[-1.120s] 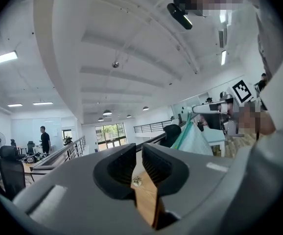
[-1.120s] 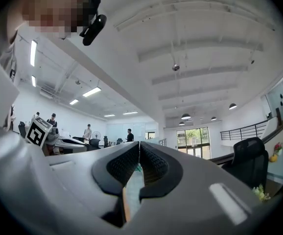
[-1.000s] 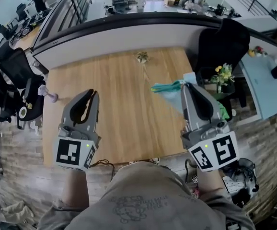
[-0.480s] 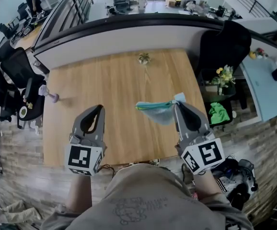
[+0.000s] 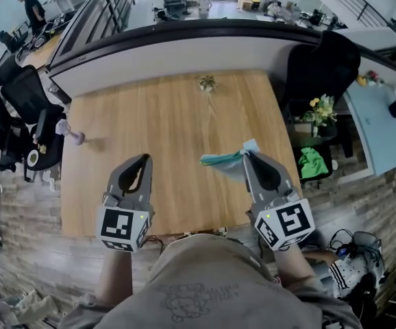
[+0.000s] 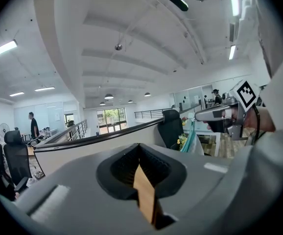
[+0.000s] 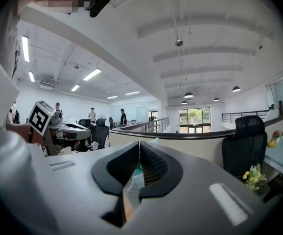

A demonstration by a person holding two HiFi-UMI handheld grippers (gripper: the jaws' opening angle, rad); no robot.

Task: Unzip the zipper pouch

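**Right gripper holds the pouch, left gripper closed on nothing**
Your right gripper (image 5: 247, 156) is clamped on one end of the teal zipper pouch (image 5: 220, 160), which sticks out leftward over the wooden worktop (image 5: 170, 115) near its right edge. Your left gripper (image 5: 144, 158), jaws pressed together with nothing between them, hovers over the front-left area, well apart from the pouch.

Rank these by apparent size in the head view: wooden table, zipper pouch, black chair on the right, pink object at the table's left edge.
1. wooden table
2. black chair
3. zipper pouch, held above the table, so nearness may enlarge it
4. pink object, smallest
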